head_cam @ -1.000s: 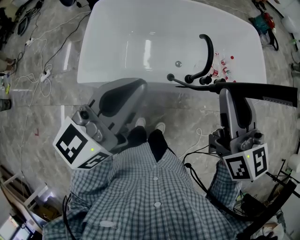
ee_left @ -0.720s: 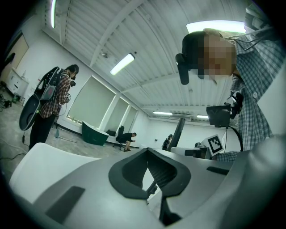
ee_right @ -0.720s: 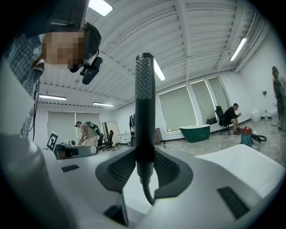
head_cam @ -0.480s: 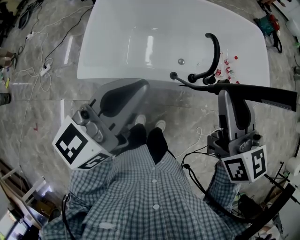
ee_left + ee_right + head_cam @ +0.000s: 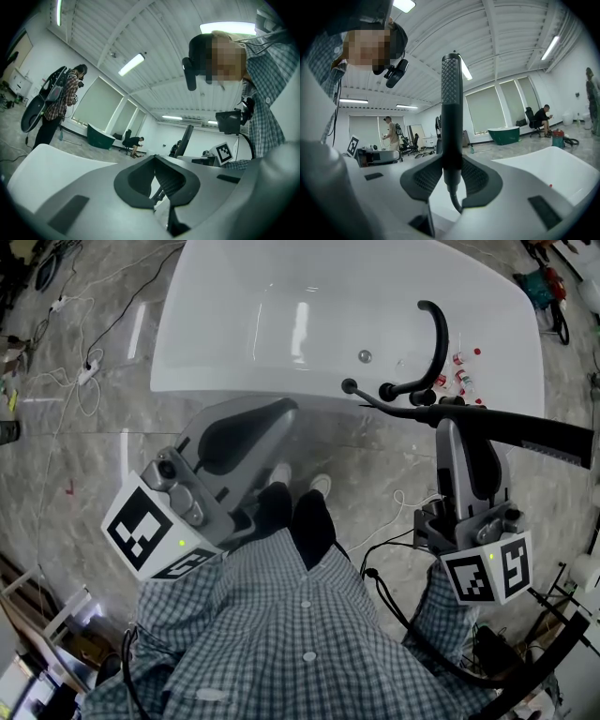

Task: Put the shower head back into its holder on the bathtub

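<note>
The black shower head [image 5: 525,429] lies crosswise in my right gripper [image 5: 452,420], which is shut on its handle just in front of the white bathtub's [image 5: 234,385] near rim. In the right gripper view the shower head [image 5: 451,112] stands upright between the pads, textured end up, and its hose [image 5: 455,202] curves away below. The curved black faucet [image 5: 437,338] and its knobs [image 5: 386,390] stand on the rim just beyond the gripper; I cannot make out the holder among them. My left gripper [image 5: 279,411] hangs further left before the rim. Its pads meet at the tips [image 5: 155,158], with nothing held.
Small red-capped bottles [image 5: 461,373] stand on the tub rim right of the faucet. Cables and a power strip [image 5: 86,373] lie on the marble floor at left. The person's shoes [image 5: 300,486] are close to the tub. Other people and a green tub [image 5: 503,134] are far off.
The tub and faucet have slid slightly up and right in the head view. Both grippers keep their pose, and the right one still holds the shower head.
</note>
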Available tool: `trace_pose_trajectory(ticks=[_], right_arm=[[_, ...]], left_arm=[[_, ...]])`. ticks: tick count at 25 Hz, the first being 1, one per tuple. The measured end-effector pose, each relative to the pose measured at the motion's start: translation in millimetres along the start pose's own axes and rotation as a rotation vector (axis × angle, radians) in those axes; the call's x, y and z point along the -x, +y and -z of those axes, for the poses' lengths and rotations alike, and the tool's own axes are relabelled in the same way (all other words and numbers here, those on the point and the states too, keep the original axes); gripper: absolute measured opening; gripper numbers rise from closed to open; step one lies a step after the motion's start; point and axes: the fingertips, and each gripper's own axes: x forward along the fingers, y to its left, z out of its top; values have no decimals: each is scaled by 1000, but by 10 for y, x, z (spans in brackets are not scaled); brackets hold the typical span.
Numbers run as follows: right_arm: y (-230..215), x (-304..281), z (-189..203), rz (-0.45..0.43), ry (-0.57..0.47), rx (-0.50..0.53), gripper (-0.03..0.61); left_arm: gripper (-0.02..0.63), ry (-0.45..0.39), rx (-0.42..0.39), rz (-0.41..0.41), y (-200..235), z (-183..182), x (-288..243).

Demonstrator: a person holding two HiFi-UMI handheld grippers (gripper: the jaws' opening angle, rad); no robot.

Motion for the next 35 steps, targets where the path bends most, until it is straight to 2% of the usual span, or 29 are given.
trace_pose_trajectory(ticks=[13, 25, 35], right_arm=[[-100, -158, 274, 2, 41, -18, 123], [-253, -415, 608, 27, 76, -38, 124], [-403, -401, 820, 36, 86, -63, 123]], left_arm=[[8, 20, 35, 7, 137, 235, -112], [8, 48, 57, -2, 447, 483, -225], [8, 80, 70, -3, 397, 712, -315]])
